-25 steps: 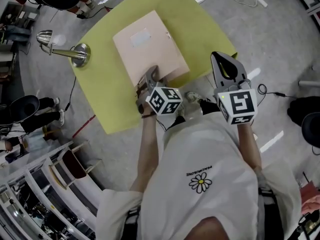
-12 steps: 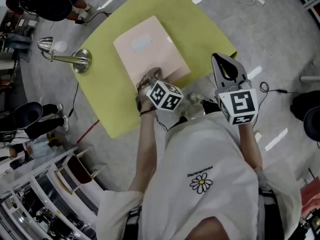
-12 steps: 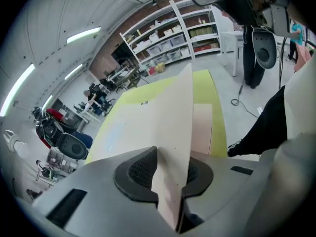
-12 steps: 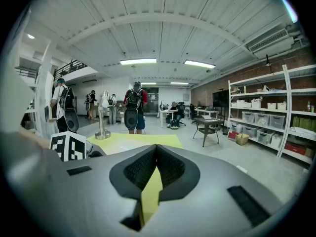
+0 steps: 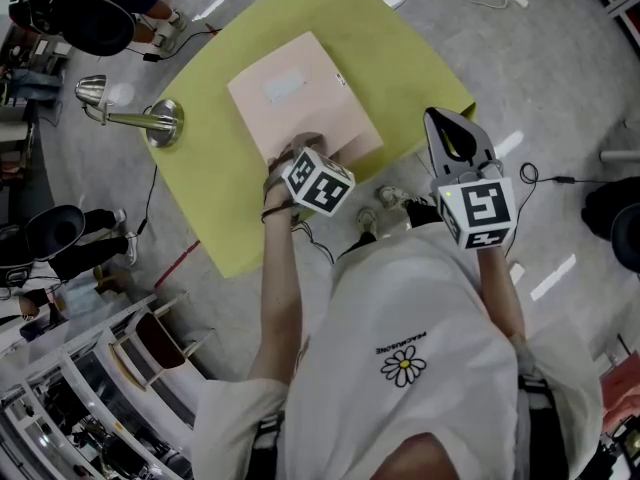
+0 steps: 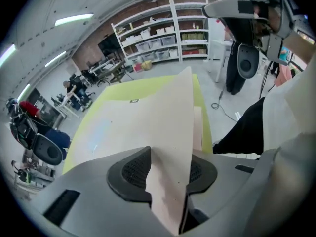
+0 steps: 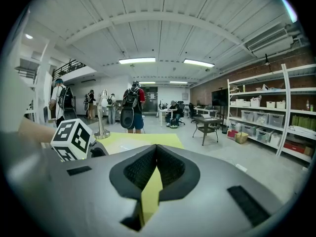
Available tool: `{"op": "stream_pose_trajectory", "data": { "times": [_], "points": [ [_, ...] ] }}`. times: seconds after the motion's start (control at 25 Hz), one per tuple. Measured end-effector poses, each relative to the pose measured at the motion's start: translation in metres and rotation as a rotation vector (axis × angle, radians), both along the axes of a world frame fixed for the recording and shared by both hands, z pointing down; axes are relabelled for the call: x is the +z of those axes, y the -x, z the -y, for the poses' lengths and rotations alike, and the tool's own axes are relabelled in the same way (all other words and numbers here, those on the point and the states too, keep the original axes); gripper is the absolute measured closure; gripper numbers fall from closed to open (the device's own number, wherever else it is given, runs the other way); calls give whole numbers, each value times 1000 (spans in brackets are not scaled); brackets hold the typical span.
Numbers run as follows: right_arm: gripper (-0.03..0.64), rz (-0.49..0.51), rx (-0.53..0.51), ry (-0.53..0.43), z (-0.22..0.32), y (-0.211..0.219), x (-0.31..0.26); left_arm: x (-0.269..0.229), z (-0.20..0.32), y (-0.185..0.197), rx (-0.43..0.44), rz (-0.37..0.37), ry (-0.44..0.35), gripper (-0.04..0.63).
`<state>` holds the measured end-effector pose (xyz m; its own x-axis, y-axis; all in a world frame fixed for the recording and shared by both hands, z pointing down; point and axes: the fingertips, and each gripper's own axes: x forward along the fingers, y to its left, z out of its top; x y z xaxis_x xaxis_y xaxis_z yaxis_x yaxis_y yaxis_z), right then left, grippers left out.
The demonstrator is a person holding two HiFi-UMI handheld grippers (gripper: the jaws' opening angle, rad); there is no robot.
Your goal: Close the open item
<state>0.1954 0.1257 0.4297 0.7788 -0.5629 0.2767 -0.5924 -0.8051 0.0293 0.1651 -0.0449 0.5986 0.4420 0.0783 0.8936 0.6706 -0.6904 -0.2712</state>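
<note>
Two grippers are in my hands. My left gripper [image 5: 296,149] has just been opening its jaws, and the pink folder's [image 5: 295,93] lifted cover [image 6: 173,127] stands loosely between them. The folder lies on the yellow-green table [image 5: 400,58]. My right gripper [image 5: 446,120] hovers by the table's edge, jaws together and empty.

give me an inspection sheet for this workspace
surface: yellow-green table, only the folder on it
job's things: pale pink folder lies on the table, near edge of its cover raised
clutter: nothing seen
grippers: left gripper open, jaws have just been opening, folder cover between them; right gripper shut, empty, clear of the folder
cables: white cable on the floor beyond the table; black cable on the floor at right
surroundings: chrome post beside the table; shelving; people standing
</note>
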Motion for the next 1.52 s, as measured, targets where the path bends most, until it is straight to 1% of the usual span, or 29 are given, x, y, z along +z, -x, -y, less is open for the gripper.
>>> {"op": "stream_pose_trajectory", "data": {
  "times": [0.16, 0.32, 0.52, 0.6, 0.64, 0.68, 0.76, 0.88, 1.0, 1.08, 1.16, 1.2, 1.24, 1.28, 1.4, 1.52],
  "points": [
    [604, 0, -7, 5, 6, 0, 1, 1, 0, 2, 32, 54, 18, 457],
    [604, -1, -18, 8, 7, -1, 0, -3, -3, 3, 66, 114, 65, 452],
    [604, -5, -19, 5, 8, -3, 2, -1, -2, 5, 138, 207, 72, 431],
    [604, -7, -18, 3, 7, -3, 2, 0, -4, 9, 167, 251, 76, 403],
    [604, -6, -18, 3, 6, -3, 2, 1, -5, 11, 182, 274, 69, 380],
    [604, -4, -18, 3, 6, -3, 2, 2, -6, 12, 195, 294, 59, 371],
    [604, -3, -18, 4, 5, -3, 3, 2, -7, 13, 206, 316, 50, 367],
    [604, -1, -20, 6, 5, -4, 4, 2, -9, 15, 211, 327, 70, 357],
    [604, 2, -27, 12, 8, -3, 6, 3, -9, 16, 227, 348, 65, 348],
    [604, 6, -28, 13, 10, -2, 8, 5, -8, 17, 233, 373, 75, 341],
    [604, 11, -31, 12, 12, -1, 10, 6, -10, 24, 245, 415, 95, 327],
    [604, 12, -32, 11, 13, -1, 10, 8, -10, 28, 256, 436, 92, 266],
    [604, 12, -31, 13, 13, -1, 10, 9, -9, 30, 267, 446, 77, 252],
    [604, 11, -28, 15, 12, -2, 10, 10, -9, 29, 278, 443, 57, 285],
    [604, 9, -21, 21, 10, -4, 9, 11, -9, 24, 292, 439, -1, 285],
    [604, 15, -18, 21, 9, -5, 10, 11, -10, 24, 306, 440, -16, 285]
  ]
}}
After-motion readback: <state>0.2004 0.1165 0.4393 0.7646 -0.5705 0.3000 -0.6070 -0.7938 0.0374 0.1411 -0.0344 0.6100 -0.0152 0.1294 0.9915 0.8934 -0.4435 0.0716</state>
